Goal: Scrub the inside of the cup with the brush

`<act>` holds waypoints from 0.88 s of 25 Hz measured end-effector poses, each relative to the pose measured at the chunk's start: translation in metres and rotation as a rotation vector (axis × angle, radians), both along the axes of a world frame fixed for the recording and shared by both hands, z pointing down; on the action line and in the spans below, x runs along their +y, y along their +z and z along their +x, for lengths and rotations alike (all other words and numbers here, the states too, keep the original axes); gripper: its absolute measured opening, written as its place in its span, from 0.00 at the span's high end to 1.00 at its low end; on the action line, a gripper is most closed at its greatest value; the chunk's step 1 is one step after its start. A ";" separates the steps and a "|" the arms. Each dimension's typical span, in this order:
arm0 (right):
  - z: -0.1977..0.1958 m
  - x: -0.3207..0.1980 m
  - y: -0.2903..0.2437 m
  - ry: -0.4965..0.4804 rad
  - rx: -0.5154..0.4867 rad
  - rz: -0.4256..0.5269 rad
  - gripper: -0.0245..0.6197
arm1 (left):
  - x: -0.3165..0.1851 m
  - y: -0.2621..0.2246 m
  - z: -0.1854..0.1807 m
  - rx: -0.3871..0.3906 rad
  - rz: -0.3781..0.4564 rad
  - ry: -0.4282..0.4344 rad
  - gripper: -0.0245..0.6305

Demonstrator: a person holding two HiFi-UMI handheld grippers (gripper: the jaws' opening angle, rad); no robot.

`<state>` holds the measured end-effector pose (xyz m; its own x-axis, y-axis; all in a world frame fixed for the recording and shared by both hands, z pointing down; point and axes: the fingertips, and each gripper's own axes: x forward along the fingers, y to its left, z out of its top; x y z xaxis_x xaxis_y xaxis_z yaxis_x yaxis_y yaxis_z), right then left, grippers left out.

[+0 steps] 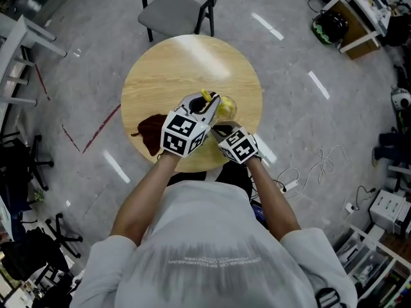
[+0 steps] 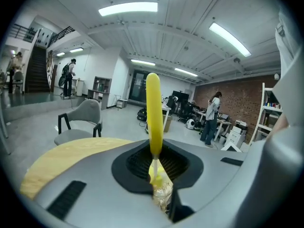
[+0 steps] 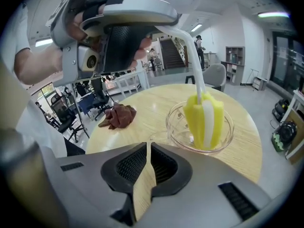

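Observation:
A clear glass cup (image 3: 176, 127) stands on the round wooden table (image 1: 167, 69). Inside it sits the yellow-and-white sponge head of the brush (image 3: 204, 120). Its white stem rises to a yellow handle (image 2: 153, 113), and my left gripper (image 1: 204, 104) is shut on that handle above the cup (image 1: 227, 108). In the left gripper view the handle stands upright between the jaws (image 2: 156, 160). My right gripper (image 3: 148, 148) is just short of the cup's near side, its jaws a narrow slit apart with only bare table showing between them; in the head view it (image 1: 221, 130) lies to the right of the left one.
A crumpled dark red cloth (image 1: 151, 132) lies on the table's left part, also seen as a cloth (image 3: 118, 115) beyond my right jaws. A grey chair (image 1: 176, 8) stands at the table's far side. Cables and equipment crowd the floor at right.

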<state>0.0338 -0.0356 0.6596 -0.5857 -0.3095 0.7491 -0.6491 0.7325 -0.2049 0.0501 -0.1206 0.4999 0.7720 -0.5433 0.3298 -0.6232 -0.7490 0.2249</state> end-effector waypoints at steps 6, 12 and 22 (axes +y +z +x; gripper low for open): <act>0.002 -0.005 -0.001 0.038 0.007 0.001 0.89 | 0.011 -0.018 0.004 -0.081 0.085 0.024 0.89; 0.005 -0.003 -0.003 0.042 0.012 0.006 0.89 | 0.019 0.003 0.011 -0.197 0.078 0.058 0.89; 0.010 -0.001 -0.009 0.113 -0.036 0.004 0.83 | 0.012 0.015 0.006 -0.188 -0.014 0.037 0.89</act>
<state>0.0436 -0.0366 0.6505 -0.5734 -0.3783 0.7267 -0.7200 0.6559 -0.2267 0.0562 -0.1089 0.5149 0.7154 -0.5101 0.4775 -0.6274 -0.7698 0.1176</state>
